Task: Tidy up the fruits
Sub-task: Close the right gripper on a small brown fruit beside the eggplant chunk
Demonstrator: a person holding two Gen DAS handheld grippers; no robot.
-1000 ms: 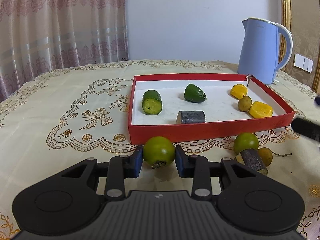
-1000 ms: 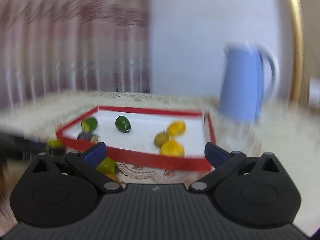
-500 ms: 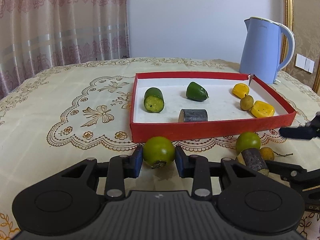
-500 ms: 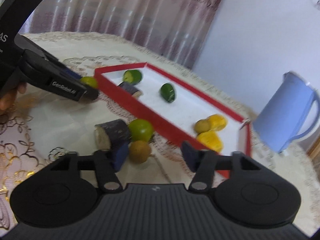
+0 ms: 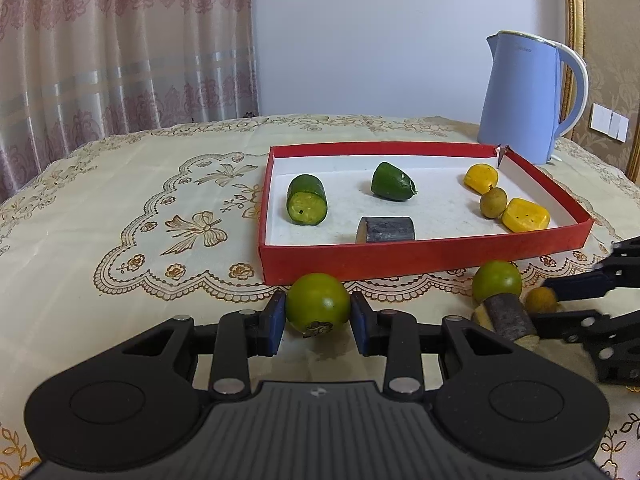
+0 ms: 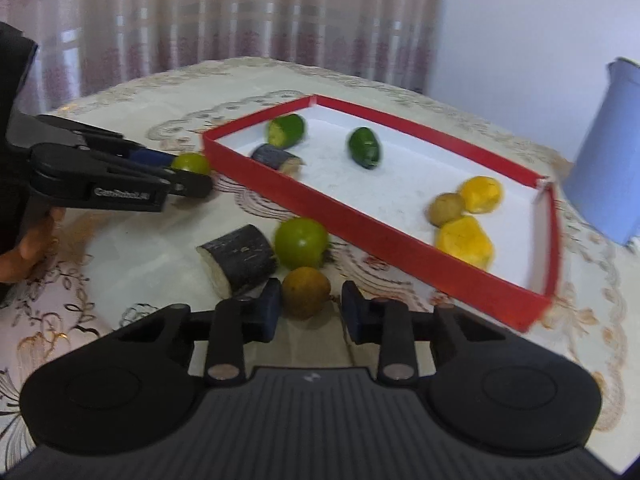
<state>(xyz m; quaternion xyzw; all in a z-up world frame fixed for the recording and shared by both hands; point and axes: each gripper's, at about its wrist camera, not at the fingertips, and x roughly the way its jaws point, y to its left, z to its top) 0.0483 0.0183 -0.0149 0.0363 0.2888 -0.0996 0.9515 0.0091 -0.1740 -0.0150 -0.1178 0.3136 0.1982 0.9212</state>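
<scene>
While both grippers sit low on the tabletop (image 5: 120, 208), each has fruit between its jaws.
Left gripper (image 5: 318, 318) clenched on green fruit (image 5: 318, 309); right gripper (image 6: 306, 308) jaws, just closing, clasp brown fruit (image 6: 306, 293).

Colours on the table

A red tray (image 5: 424, 258) with a white floor is seen on a cream tablecloth (image 5: 120, 200) patterned with gold lace; green, yellow and brown fruits, a pale blue kettle (image 5: 524, 96) and pink-patterned curtains (image 5: 120, 40) are shown.

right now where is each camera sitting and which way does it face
Left wrist: on the left gripper, low over the table, facing the red tray and kettle; its jaws grip a green fruit.
Right wrist: on the right gripper, facing the tray's corner; jaws around a brown fruit, a hand at left.
Shared: tray, both fruits, each other's gripper.
</scene>
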